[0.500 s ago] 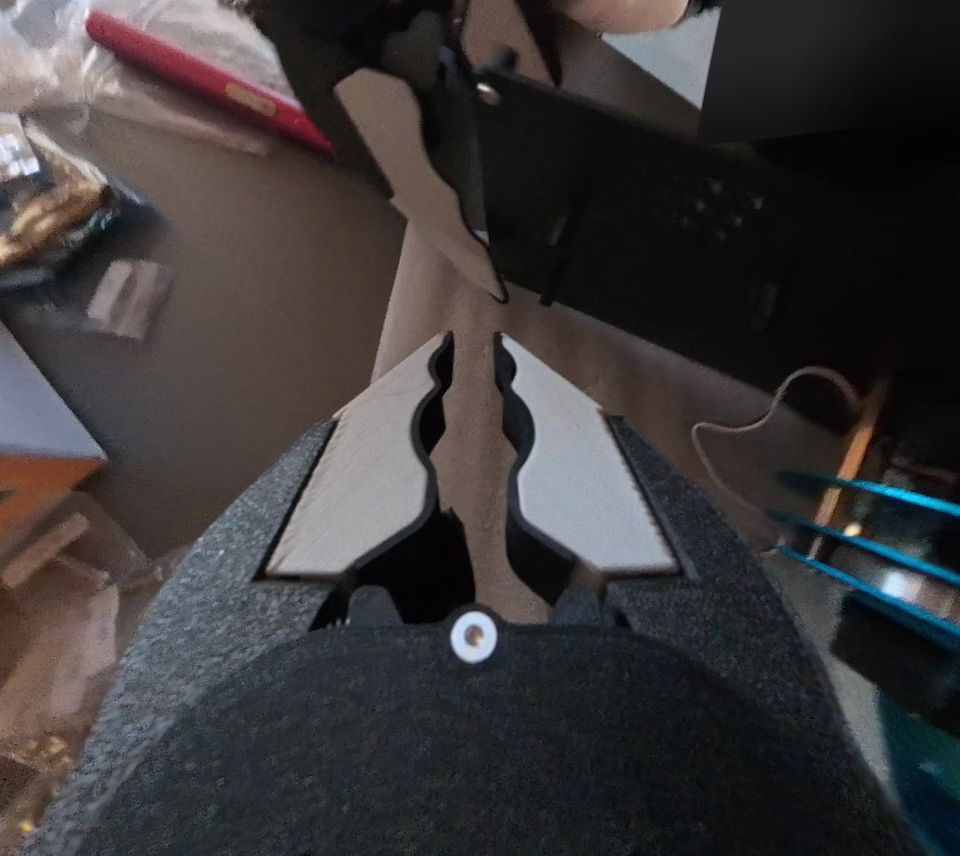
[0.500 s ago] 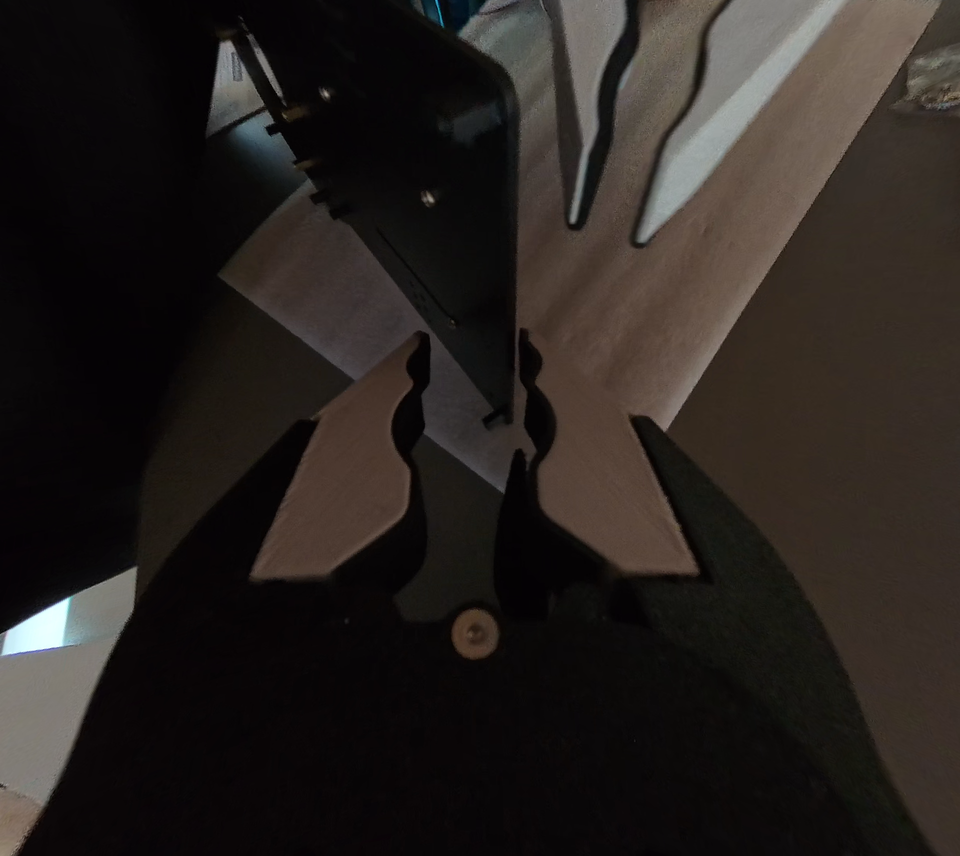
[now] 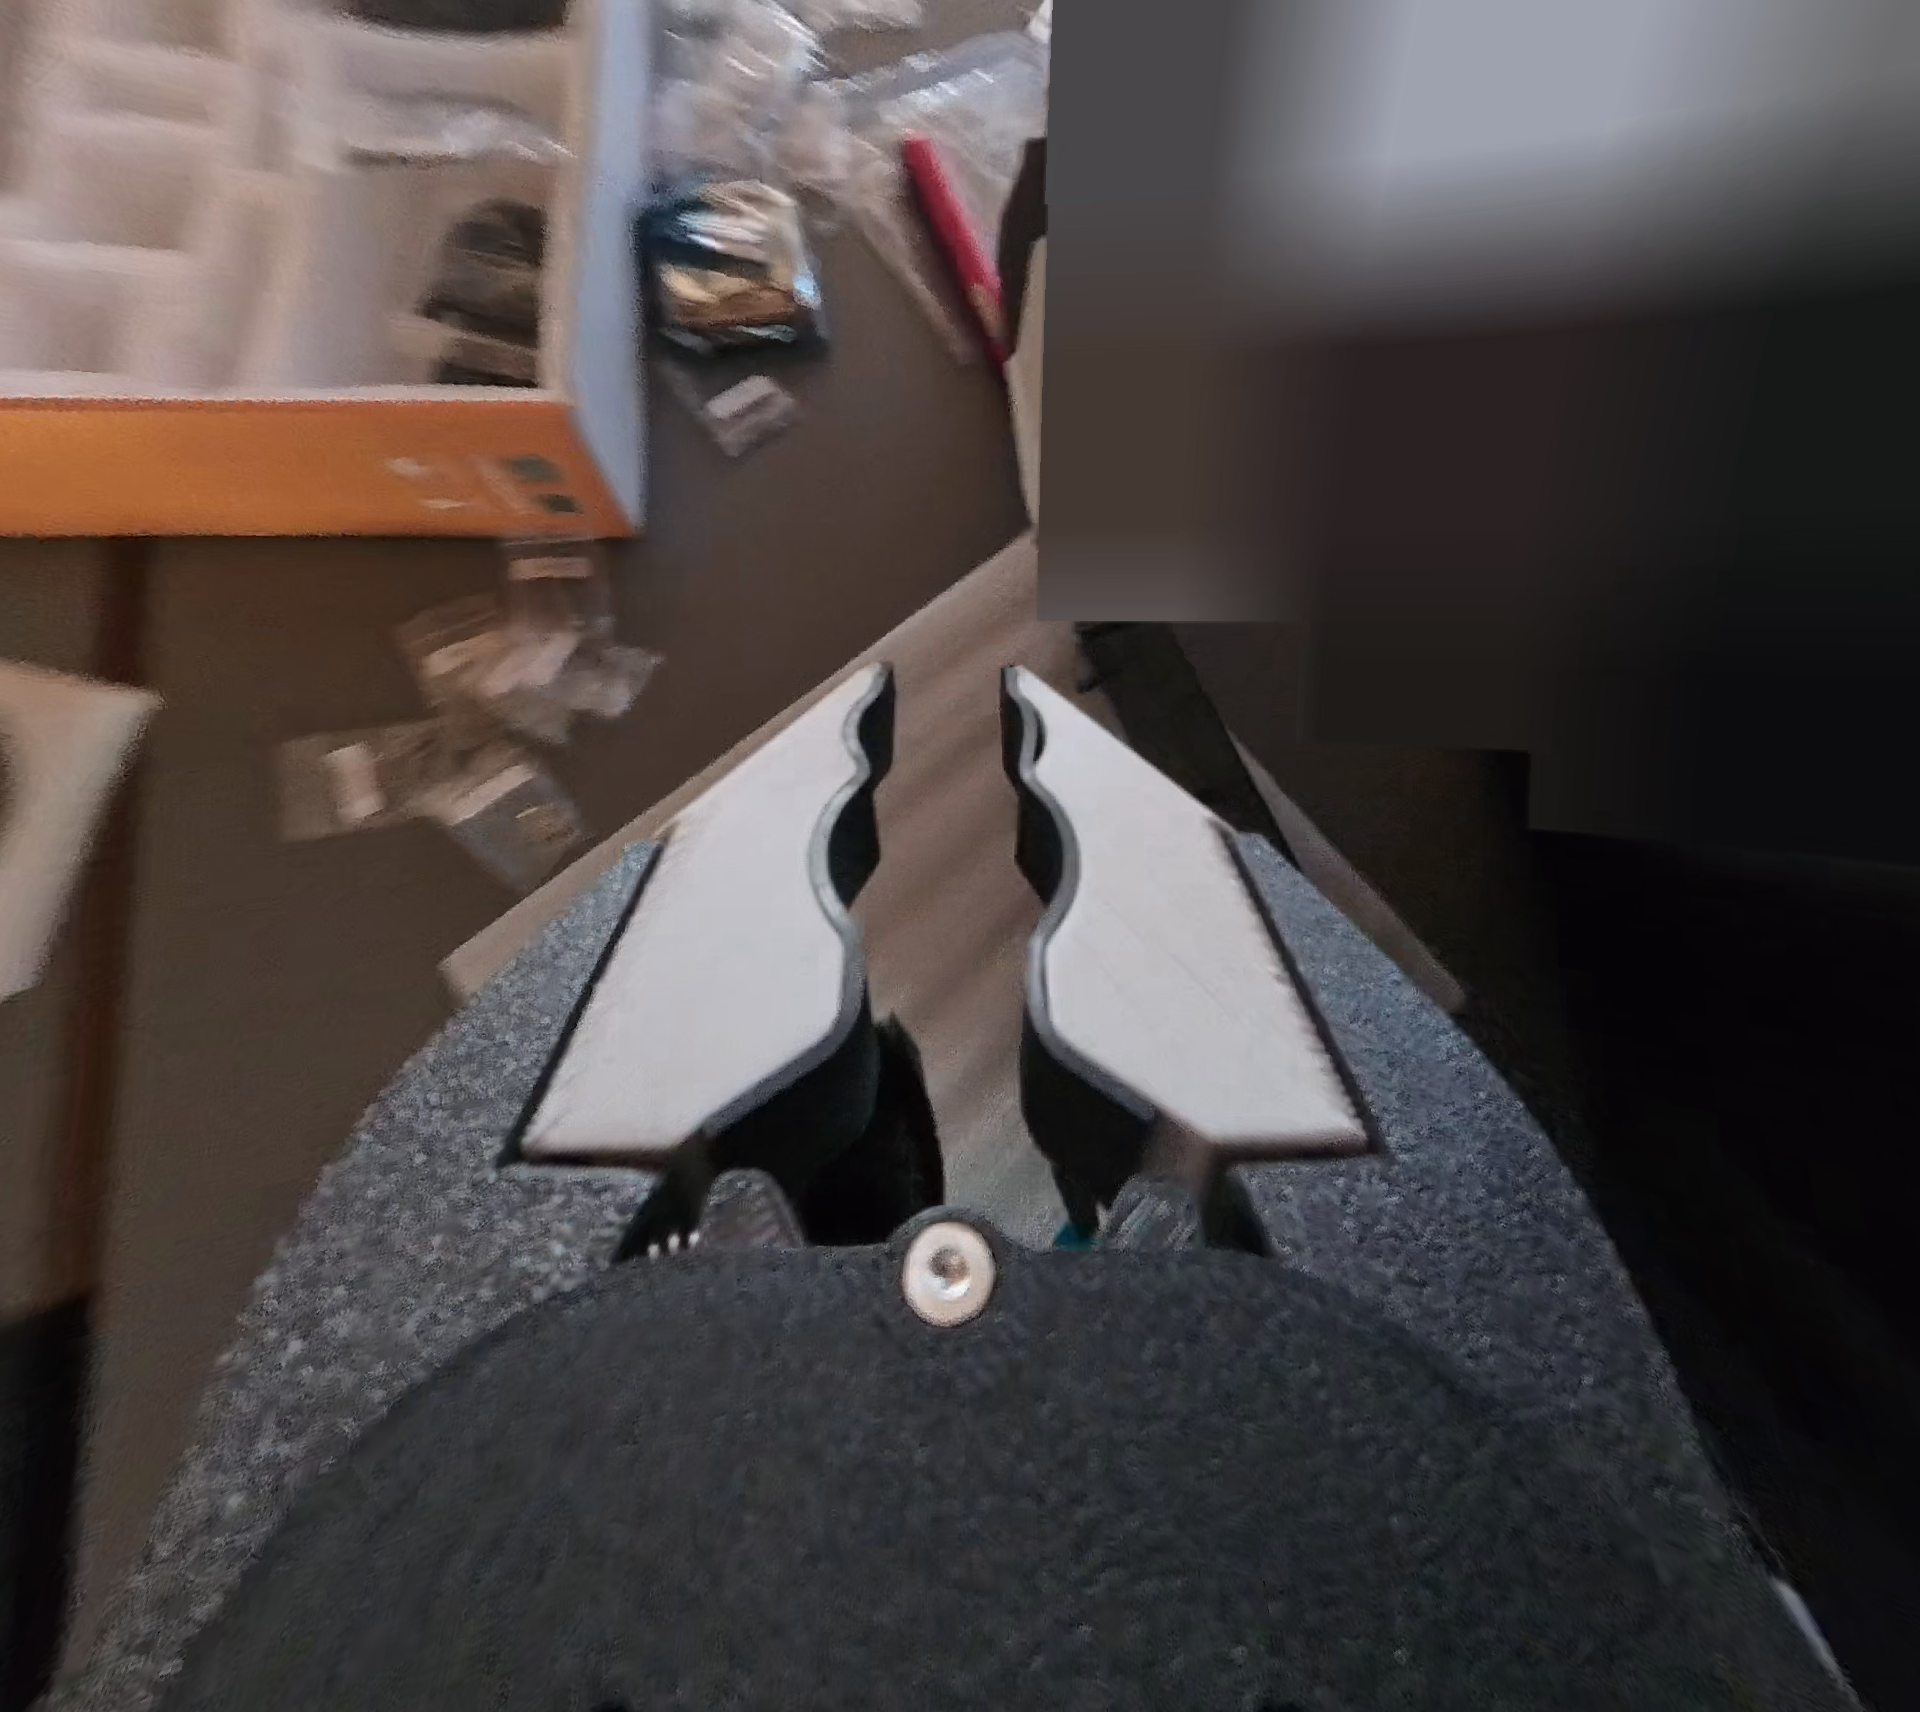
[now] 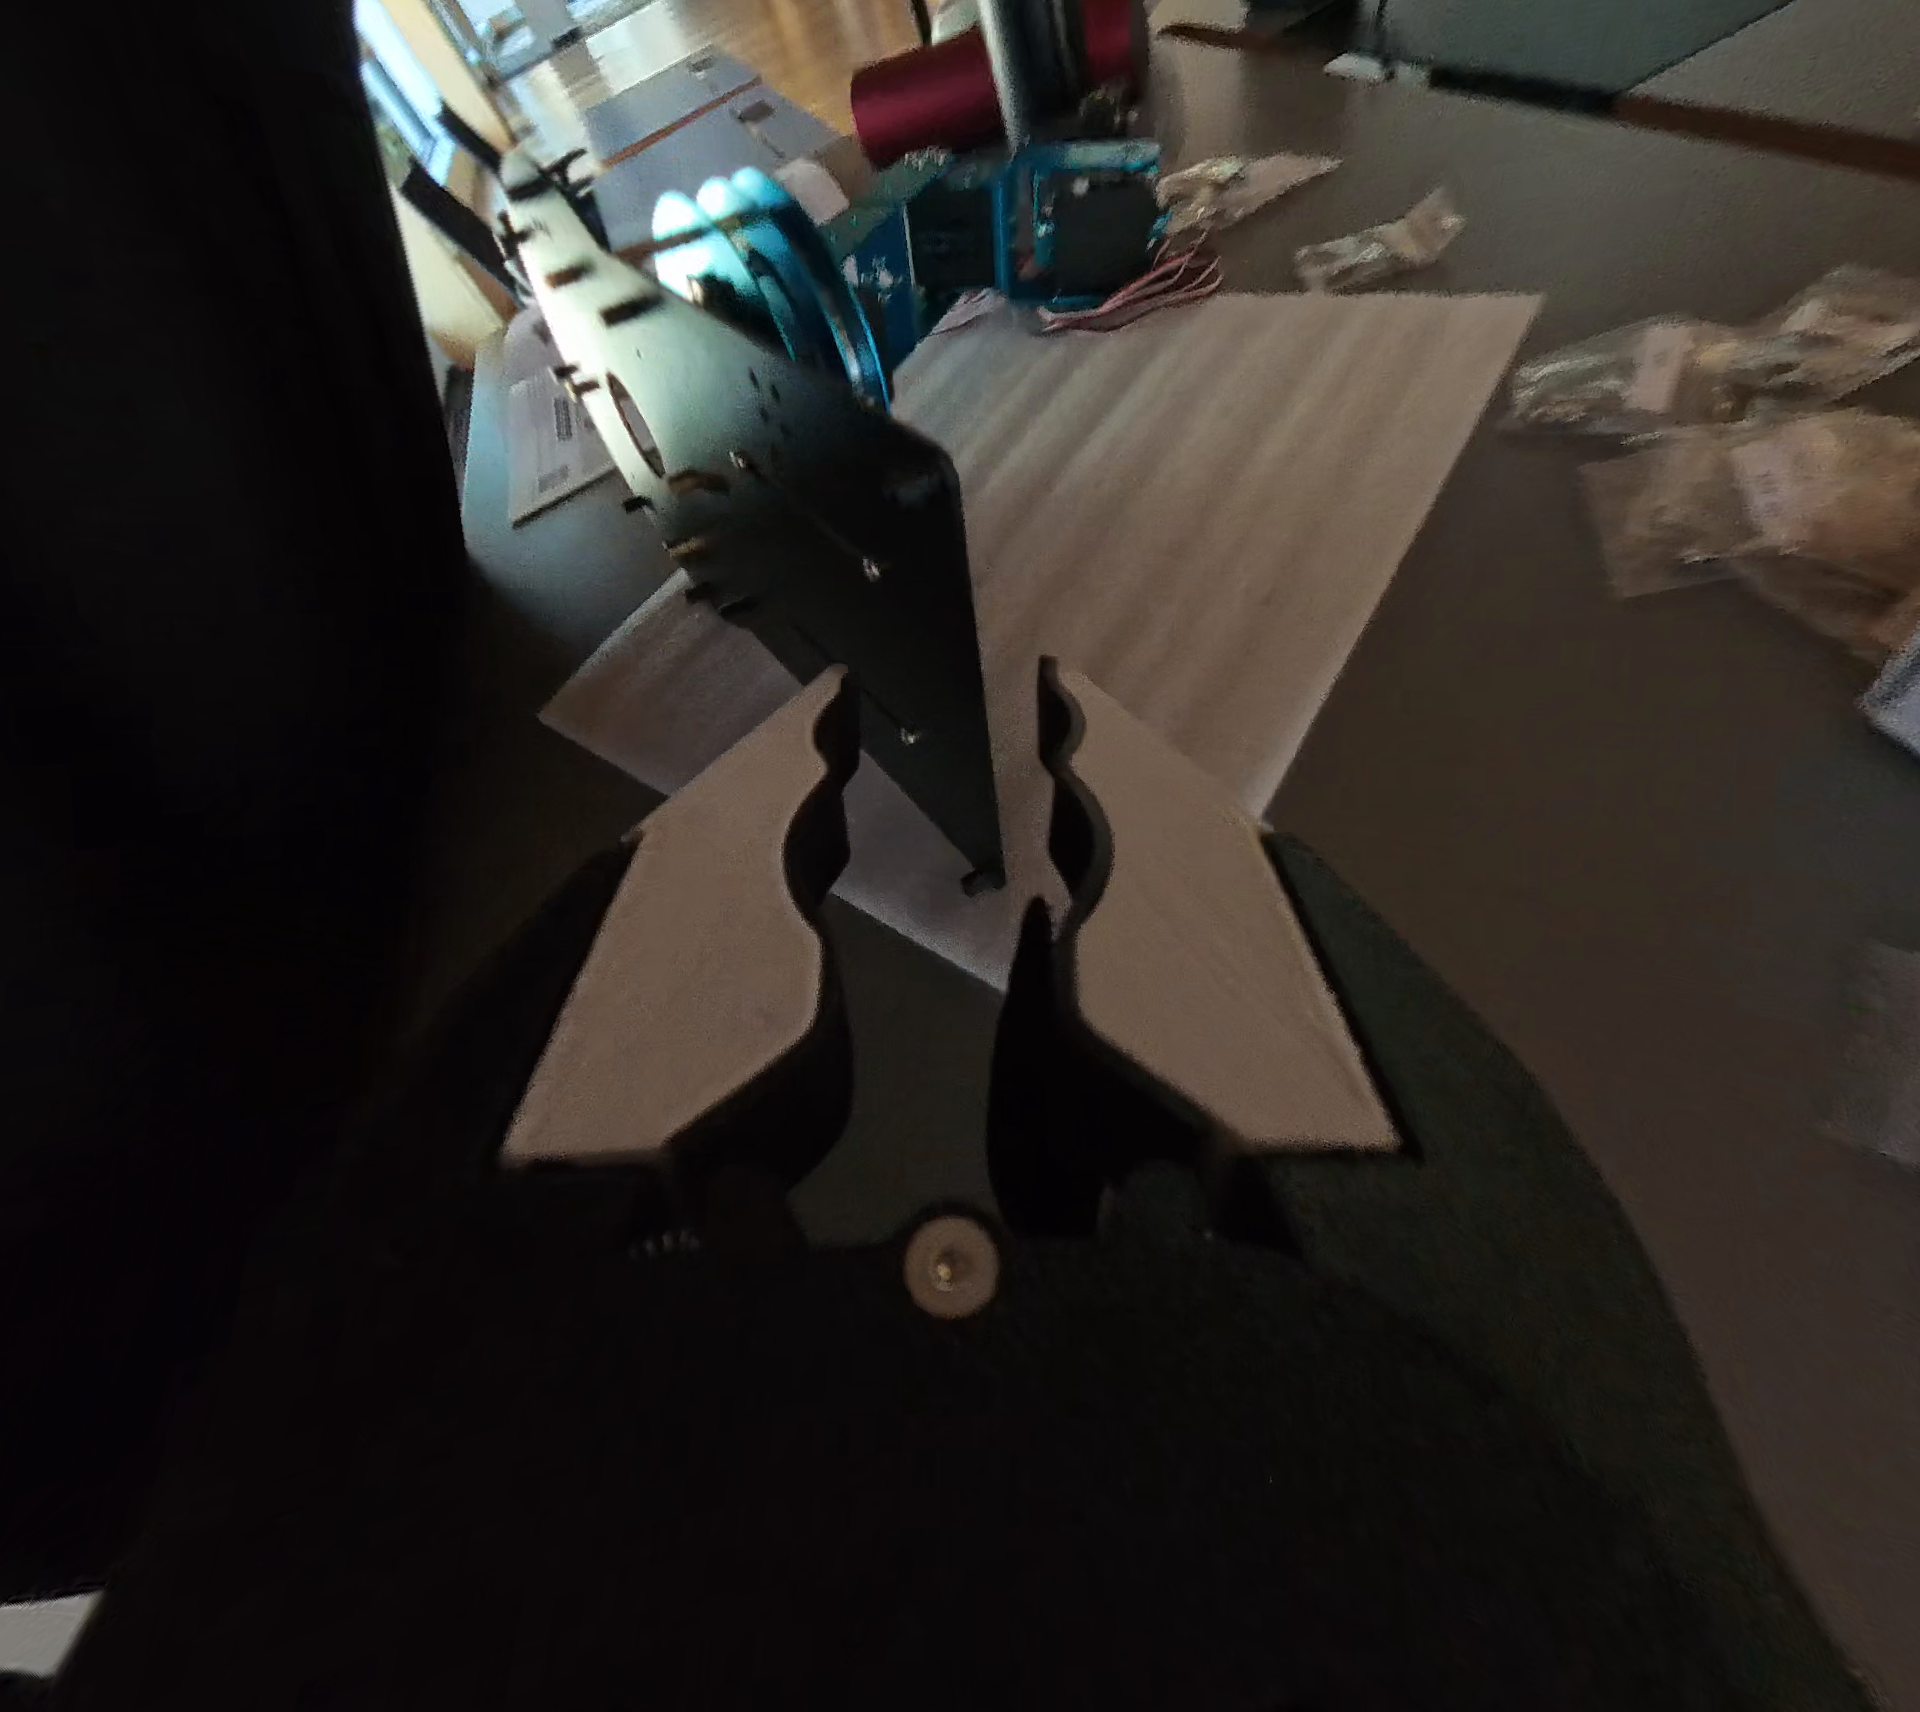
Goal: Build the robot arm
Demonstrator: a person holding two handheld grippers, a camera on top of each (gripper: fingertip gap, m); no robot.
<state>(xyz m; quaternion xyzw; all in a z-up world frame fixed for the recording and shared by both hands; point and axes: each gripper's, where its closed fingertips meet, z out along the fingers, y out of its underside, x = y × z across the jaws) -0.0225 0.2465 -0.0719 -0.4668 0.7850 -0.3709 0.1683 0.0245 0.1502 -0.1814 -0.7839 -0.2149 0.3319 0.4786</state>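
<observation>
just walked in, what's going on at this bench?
A person holds a two-finger tool in each hand. The right tool is closed on a black metal plate, held on edge above a pale wooden board. The left tool is open and empty over the same board, near an orange box and a red pen. Small bags of parts and blue electronics lie on the table.

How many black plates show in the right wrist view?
1: the black plate stands on edge over the wooden board, between the right tool's fingertips. The dark left side may hide more.
</observation>
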